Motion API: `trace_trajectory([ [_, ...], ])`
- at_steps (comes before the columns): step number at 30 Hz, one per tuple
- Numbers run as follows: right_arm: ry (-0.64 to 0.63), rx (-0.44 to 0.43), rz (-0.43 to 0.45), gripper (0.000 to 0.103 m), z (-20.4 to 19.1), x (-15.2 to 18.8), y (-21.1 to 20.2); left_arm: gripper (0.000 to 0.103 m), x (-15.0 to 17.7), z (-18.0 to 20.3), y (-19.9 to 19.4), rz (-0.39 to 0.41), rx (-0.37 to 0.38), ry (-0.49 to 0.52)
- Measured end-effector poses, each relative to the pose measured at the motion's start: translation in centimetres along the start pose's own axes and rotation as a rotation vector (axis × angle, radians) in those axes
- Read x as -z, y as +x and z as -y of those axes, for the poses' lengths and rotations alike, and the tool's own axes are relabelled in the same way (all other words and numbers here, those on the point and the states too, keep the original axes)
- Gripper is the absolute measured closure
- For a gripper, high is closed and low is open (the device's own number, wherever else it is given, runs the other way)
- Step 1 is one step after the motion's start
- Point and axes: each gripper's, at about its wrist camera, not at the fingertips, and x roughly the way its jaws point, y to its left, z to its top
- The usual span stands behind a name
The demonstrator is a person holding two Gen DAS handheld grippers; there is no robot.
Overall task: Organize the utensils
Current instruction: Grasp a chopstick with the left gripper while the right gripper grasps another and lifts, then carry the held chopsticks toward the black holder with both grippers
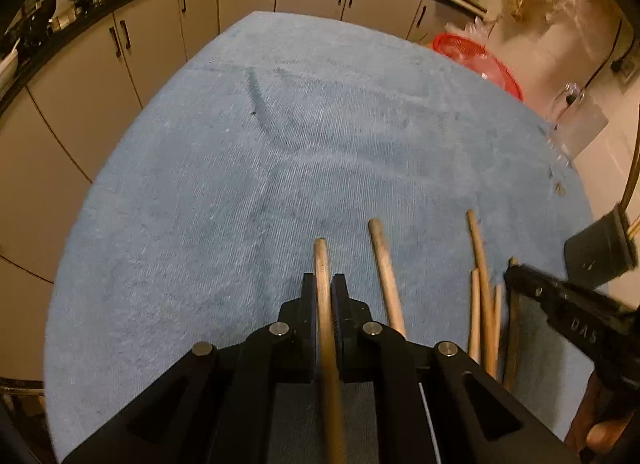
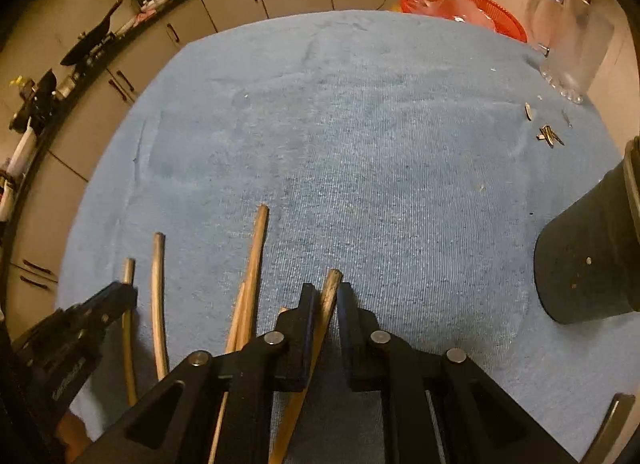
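Observation:
Several wooden chopsticks lie on a blue towel point(image 1: 280, 151). My left gripper point(image 1: 323, 284) is shut on one chopstick point(image 1: 322, 264), whose tip pokes out past the fingers. Another chopstick point(image 1: 384, 264) lies just to its right, and a loose bundle point(image 1: 482, 288) lies farther right. My right gripper point(image 2: 325, 292) is shut on a chopstick point(image 2: 330, 292) that runs slanted between its fingers. Other chopsticks point(image 2: 256, 256) lie to its left, near the left gripper point(image 2: 116, 296). A black utensil holder point(image 2: 592, 256) stands at the right; it also shows in the left wrist view point(image 1: 600, 252).
A red basket point(image 2: 464, 3) with plastic bags and a clear glass jug point(image 2: 568, 35) stand past the towel's far right edge. Small metal bits point(image 2: 548, 135) lie on the towel's right side. Kitchen cabinets point(image 1: 160, 23) and a cluttered counter run behind.

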Motion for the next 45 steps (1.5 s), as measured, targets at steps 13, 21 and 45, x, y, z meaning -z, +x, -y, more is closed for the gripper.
trace_trajectory([
  [13, -0.093, -0.234, 0.561, 0.095, -0.2, 6.9, -17.6, 0.096, 3.1, 0.7, -13.9, 0.327, 0.203, 0.038],
  [21, -0.154, -0.245, 0.72, 0.095, -2.1, 12.5, -21.6, 0.096, 4.1, 2.6, -17.8, 0.389, 0.21, 0.086],
  [45, -0.125, -0.251, 0.792, 0.095, 0.7, 13.4, -23.9, 0.096, 4.8, 3.4, -20.3, 0.41, 0.227, 0.117],
])
